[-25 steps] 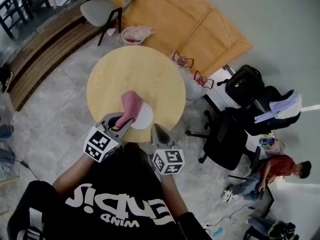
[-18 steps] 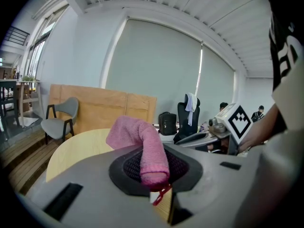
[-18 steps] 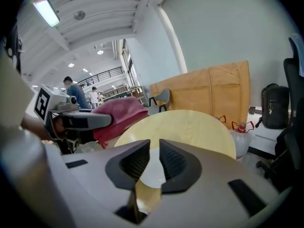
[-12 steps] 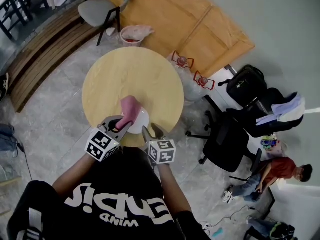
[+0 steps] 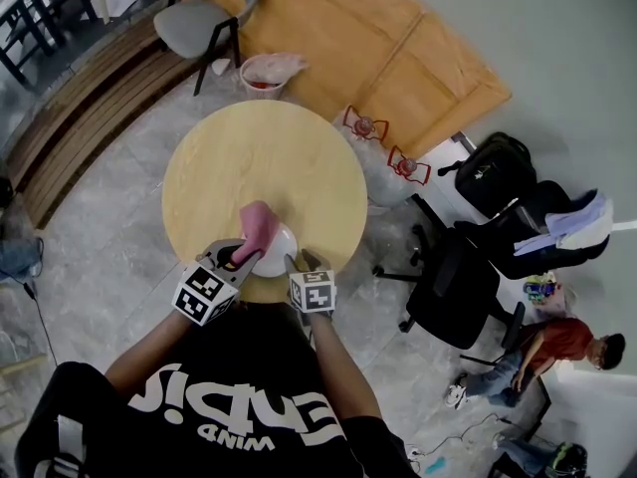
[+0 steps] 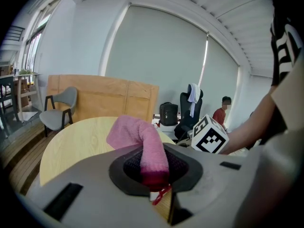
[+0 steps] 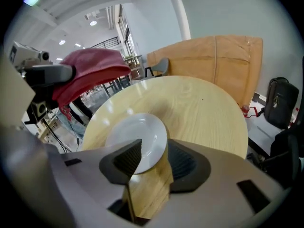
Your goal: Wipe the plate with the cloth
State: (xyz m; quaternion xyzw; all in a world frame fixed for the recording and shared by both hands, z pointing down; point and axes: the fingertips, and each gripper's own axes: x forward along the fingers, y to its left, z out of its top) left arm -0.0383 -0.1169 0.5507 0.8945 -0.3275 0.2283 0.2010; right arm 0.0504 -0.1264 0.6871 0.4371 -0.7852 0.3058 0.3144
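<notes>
Surface (image 5: pixel 269 152): a round, pale wooden top, bare apart from one plate.
Plate (image 5: pixel 283 243): white and round. It lies flat near the surface's near edge, the edge next to the person, and well away from the far edge.
Cloth (image 5: pixel 258 223): pink, and bunched into a thick roll. One end is pinched in the left tool. The rest sticks out forward and curls over, and in the head view it covers the left part of the plate. In the right gripper view it sits higher than the plate, and no contact between the two shows.
Left tool (image 5: pixel 240 255): its jaws are clamped on the end of the cloth. It is at the near edge of the surface, just left of the plate, and points forward and down.
Right tool (image 5: pixel 305 263): its jaws stand wide apart and have just been opening. In its own view the near rim of the plate shows in the gap between them, but the pads press on nothing. It is at the near edge of the surface, just right of the plate.
Tools together: side by side and close, with the plate between and just ahead of them.
Person (image 5: pixel 239 386): black shirt with white lettering, both forearms reaching towards the surface.
Chair (image 5: pixel 199 20): grey, on the floor beyond the surface's far edge.
Board (image 5: pixel 368 43): a large wooden panel beyond the surface, to the right of the chair.
</notes>
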